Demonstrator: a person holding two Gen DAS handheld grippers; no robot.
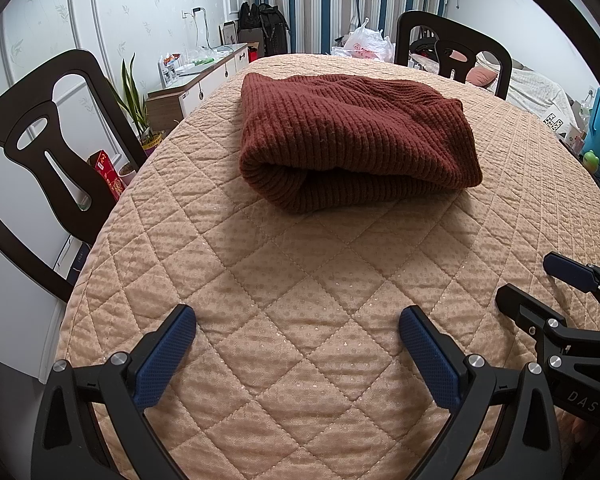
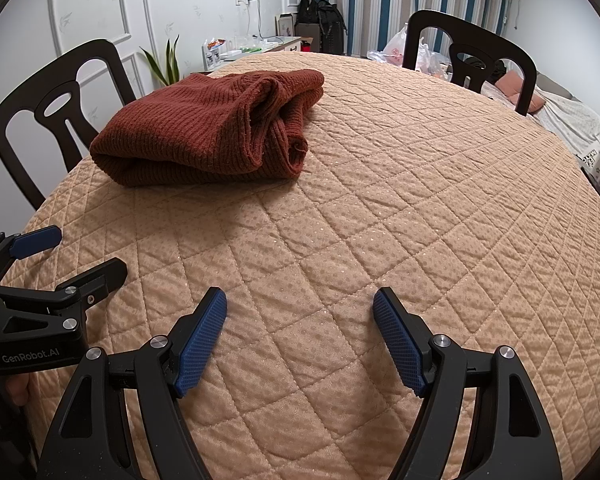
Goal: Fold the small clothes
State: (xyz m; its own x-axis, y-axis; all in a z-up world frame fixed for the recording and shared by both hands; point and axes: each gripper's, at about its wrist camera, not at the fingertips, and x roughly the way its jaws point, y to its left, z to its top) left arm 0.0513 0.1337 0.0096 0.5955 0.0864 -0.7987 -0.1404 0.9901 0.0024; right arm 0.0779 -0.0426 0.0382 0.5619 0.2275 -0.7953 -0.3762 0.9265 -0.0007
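A: Where does the fold stand?

B: By the look of it, nearly finished. The rust-red knit sweater (image 1: 352, 140) lies as a compact bundle on the quilted tan table cover (image 1: 300, 320), well ahead of both tools. From the left gripper (image 1: 298, 320) it sits straight ahead and slightly to the right; from the right gripper (image 2: 300, 304) it is ahead and off to the left.

A: And the grippers themselves?

B: Both stand with jaws spread wide and nothing between the blue pads (image 2: 204, 344). They hang over bare quilt near the table's near edge, side by side, neither touching the cloth. Each shows at the edge of the other's view.

A: So is anything left to do?

B: I judge the main folds are made: the near edge is a rounded doubled fold, and the top layer lies fairly flat. On the bundle's right side, the right wrist view shows stacked layers and what may be a cuff or hem end poking out, though I cannot tell which. That side looks a little loose, so a tuck or a pat might tidy it.

A: Other garments waiting?

B: None visible on the table; only dark chairs (image 1: 44, 152) stand around it.
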